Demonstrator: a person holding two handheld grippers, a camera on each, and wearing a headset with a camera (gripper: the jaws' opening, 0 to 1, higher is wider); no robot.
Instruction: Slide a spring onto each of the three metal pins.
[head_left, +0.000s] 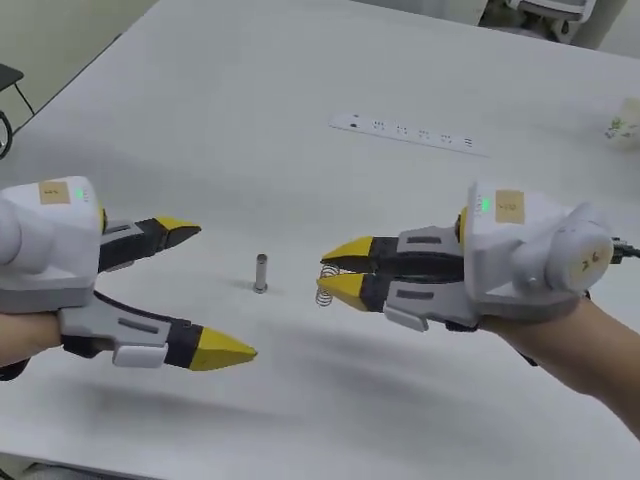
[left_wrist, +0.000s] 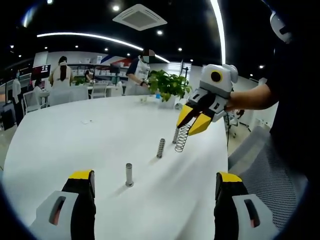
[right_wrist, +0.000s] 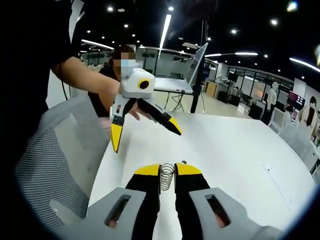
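A bare metal pin (head_left: 261, 272) stands upright on the white table (head_left: 300, 120), between my two grippers. My left gripper (head_left: 215, 292) is open on the pin's left, with the pin (left_wrist: 129, 175) ahead of its wide-spread jaws. My right gripper (head_left: 335, 272) is shut on a spring (head_left: 324, 293) just to the right of the pin. The spring (right_wrist: 167, 176) is pinched between the yellow fingertips and hangs down over the table (left_wrist: 182, 137). Two more springs (left_wrist: 160, 148) (left_wrist: 176, 135) stand upright behind the pin; I cannot tell whether pins are inside them.
A white power strip (head_left: 410, 133) lies further back on the table. A grey mesh chair (right_wrist: 55, 165) stands by the table's edge. A potted plant (left_wrist: 167, 85) sits at the far end, with people beyond it.
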